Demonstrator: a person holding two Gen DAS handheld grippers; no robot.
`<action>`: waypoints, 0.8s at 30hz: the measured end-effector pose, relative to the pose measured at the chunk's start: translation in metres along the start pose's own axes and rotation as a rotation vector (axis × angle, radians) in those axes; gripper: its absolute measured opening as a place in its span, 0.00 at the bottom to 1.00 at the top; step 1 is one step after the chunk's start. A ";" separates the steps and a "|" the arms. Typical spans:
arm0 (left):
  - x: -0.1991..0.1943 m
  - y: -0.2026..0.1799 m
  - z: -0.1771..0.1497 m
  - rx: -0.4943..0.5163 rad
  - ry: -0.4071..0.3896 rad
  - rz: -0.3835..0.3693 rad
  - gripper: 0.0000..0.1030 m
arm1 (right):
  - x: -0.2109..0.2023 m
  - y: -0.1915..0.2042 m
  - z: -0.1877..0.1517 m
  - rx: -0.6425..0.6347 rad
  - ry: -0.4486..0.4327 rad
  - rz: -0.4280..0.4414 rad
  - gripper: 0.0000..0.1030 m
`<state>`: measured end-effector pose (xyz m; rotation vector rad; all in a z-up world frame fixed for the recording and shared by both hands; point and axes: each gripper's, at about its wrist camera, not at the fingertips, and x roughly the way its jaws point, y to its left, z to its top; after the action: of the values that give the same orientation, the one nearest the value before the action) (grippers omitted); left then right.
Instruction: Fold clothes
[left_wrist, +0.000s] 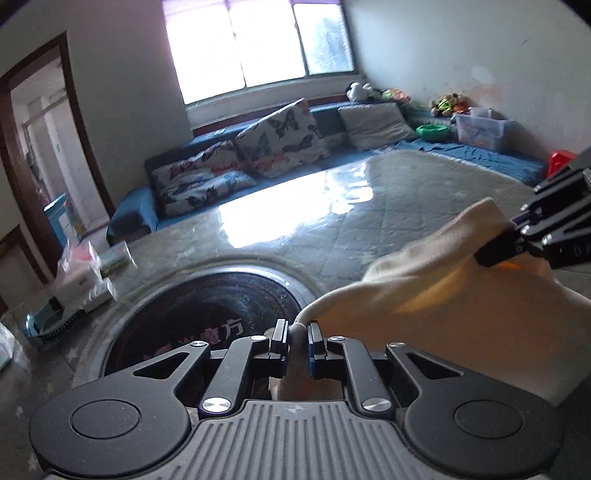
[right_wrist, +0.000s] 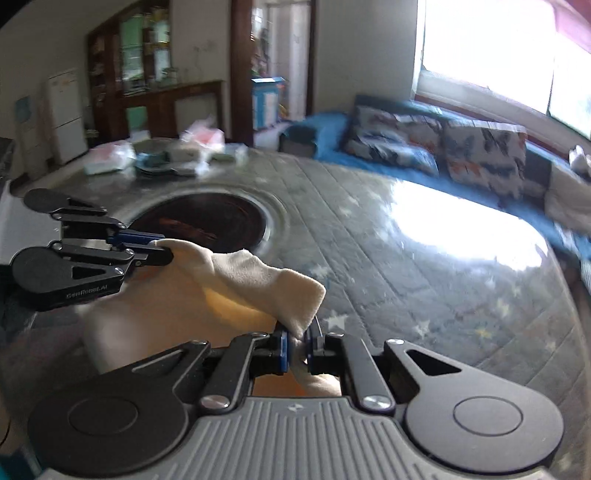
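Note:
A cream-coloured garment (left_wrist: 436, 295) hangs stretched between my two grippers above a big round table (left_wrist: 332, 229). My left gripper (left_wrist: 297, 334) is shut on one bunched corner of it. At the right edge of the left wrist view my right gripper (left_wrist: 506, 251) pinches the other corner. In the right wrist view the same cream garment (right_wrist: 240, 280) runs from my right gripper (right_wrist: 300, 341), shut on its near corner, across to my left gripper (right_wrist: 164, 247), shut on the far corner. The cloth sags between them and its lower part drops out of sight below the grippers.
The table has a quilted grey cover under glossy plastic and a dark round inset (right_wrist: 207, 218) at its centre. Bags and boxes (right_wrist: 162, 155) lie on its far side. A blue sofa with butterfly cushions (left_wrist: 243, 158) runs under the window. A doorway (right_wrist: 284, 62) and cabinet stand behind.

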<state>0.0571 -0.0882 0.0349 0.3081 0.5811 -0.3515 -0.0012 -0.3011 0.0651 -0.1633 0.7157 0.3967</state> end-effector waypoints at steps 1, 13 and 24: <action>0.007 0.000 0.000 -0.010 0.014 0.004 0.11 | 0.008 -0.002 -0.003 0.012 0.006 -0.008 0.10; 0.025 0.002 0.009 -0.057 0.035 0.018 0.15 | 0.007 -0.043 -0.011 0.275 -0.041 -0.060 0.22; 0.011 -0.029 0.028 -0.026 0.015 -0.164 0.15 | 0.053 -0.010 -0.006 0.202 0.077 0.008 0.15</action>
<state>0.0672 -0.1275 0.0460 0.2385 0.6272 -0.4998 0.0355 -0.2958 0.0250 0.0156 0.8277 0.3247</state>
